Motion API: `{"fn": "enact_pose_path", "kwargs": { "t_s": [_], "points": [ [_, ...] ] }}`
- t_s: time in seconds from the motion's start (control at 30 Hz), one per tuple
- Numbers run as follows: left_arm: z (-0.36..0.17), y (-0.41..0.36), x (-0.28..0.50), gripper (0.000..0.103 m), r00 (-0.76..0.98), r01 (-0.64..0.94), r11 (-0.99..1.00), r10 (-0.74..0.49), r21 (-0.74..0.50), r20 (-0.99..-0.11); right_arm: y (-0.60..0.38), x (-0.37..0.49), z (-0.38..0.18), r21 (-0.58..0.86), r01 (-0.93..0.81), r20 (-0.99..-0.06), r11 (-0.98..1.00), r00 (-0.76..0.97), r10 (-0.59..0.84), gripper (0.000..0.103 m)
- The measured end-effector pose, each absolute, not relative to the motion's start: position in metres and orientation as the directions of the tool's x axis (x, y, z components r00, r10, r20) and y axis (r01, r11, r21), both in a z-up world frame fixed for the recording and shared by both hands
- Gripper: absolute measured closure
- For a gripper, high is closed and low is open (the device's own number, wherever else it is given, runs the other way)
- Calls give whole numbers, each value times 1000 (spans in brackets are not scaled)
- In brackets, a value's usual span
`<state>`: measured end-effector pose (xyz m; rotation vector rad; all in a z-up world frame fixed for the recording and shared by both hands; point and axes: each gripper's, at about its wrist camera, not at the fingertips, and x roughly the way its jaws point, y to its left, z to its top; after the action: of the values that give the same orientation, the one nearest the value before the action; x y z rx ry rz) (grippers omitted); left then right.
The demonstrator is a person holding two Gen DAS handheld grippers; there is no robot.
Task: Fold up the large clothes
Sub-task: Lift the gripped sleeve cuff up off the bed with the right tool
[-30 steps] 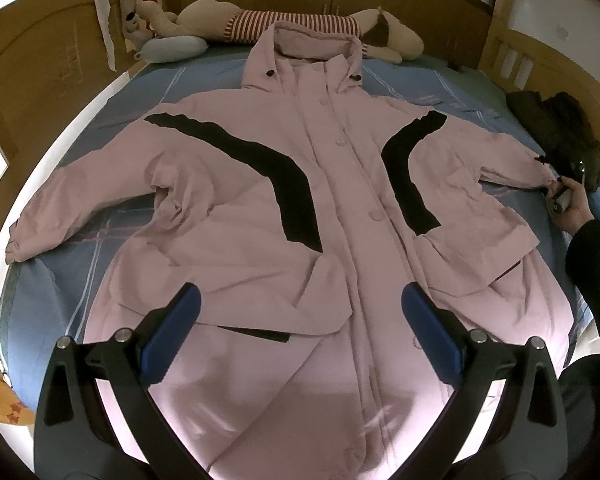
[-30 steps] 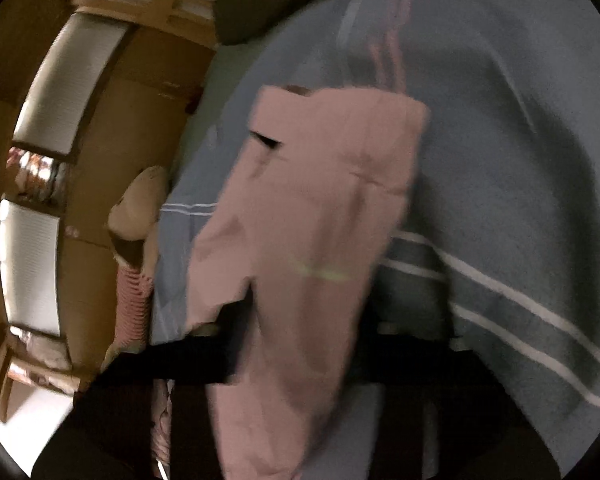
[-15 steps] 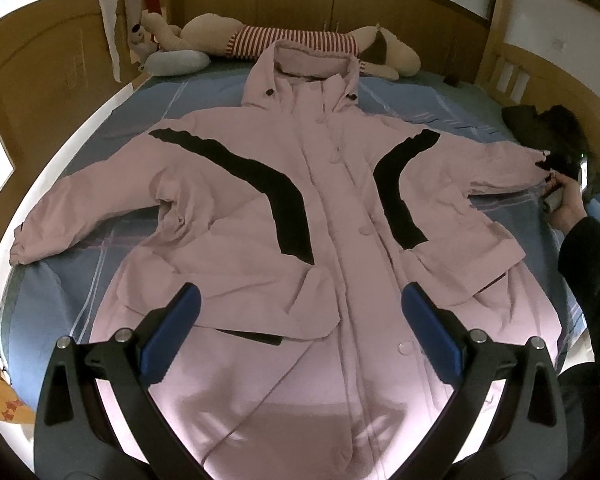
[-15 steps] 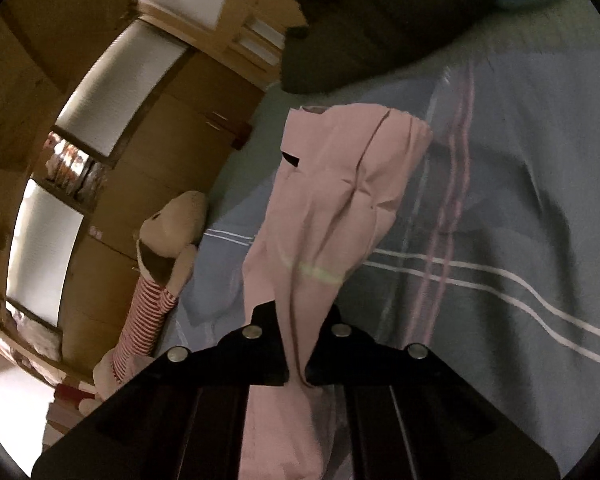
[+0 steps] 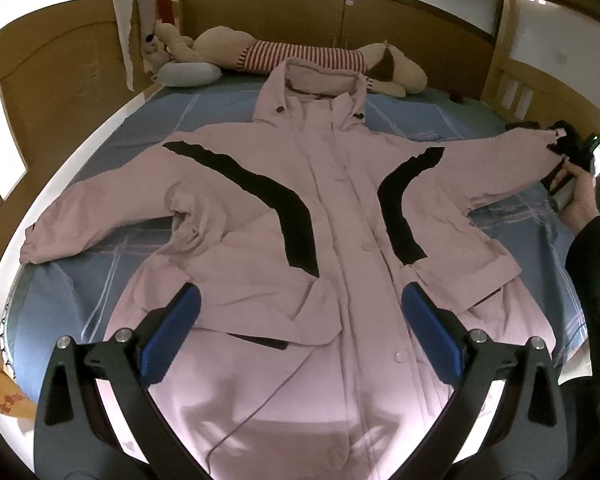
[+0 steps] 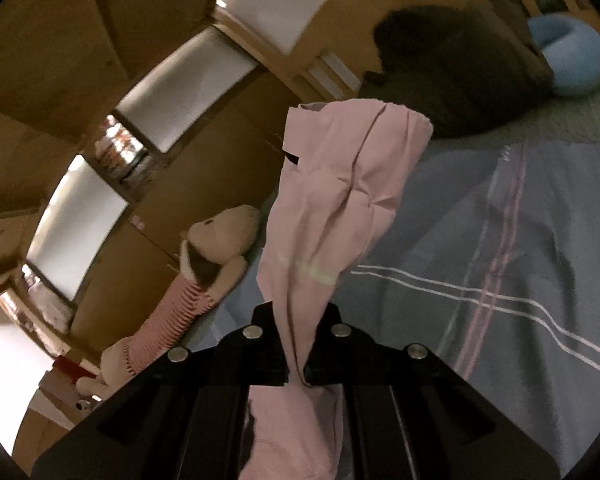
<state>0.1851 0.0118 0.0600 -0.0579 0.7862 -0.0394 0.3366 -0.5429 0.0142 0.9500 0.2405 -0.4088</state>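
A large pink coat (image 5: 332,216) with black curved panels lies front-up on a blue bed sheet (image 5: 140,128), collar toward the headboard. My left gripper (image 5: 300,332) hovers open above the coat's lower front, blue pads wide apart, nothing between them. At the far right of the left wrist view my right gripper (image 5: 560,148), held by a hand (image 5: 580,204), pinches the cuff of the right sleeve (image 5: 500,160) and holds it lifted and stretched outward. In the right wrist view the pink sleeve (image 6: 332,208) runs up from between the shut jaws of the right gripper (image 6: 296,364).
A long plush toy in a red-striped shirt (image 5: 300,56) and a grey pillow (image 5: 188,74) lie at the headboard. Wooden bed rails (image 5: 512,88) enclose the mattress. A dark garment pile (image 6: 460,80) and a light blue cushion (image 6: 572,56) sit beyond the sleeve.
The right gripper has raised the sleeve cuff and pulled it outward and up the bed, straightening the sleeve. The left gripper has drawn back and tilted up, staying open.
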Motion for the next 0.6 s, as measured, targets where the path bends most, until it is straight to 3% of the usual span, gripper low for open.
{"fn": "enact_pose_path", "kwargs": {
  "t_s": [0.6],
  "points": [
    [57,11,185,2,715,-3,1000,-12,-20,-699,-484,343,84,747,292,-254,597,956,-150,98]
  ]
}}
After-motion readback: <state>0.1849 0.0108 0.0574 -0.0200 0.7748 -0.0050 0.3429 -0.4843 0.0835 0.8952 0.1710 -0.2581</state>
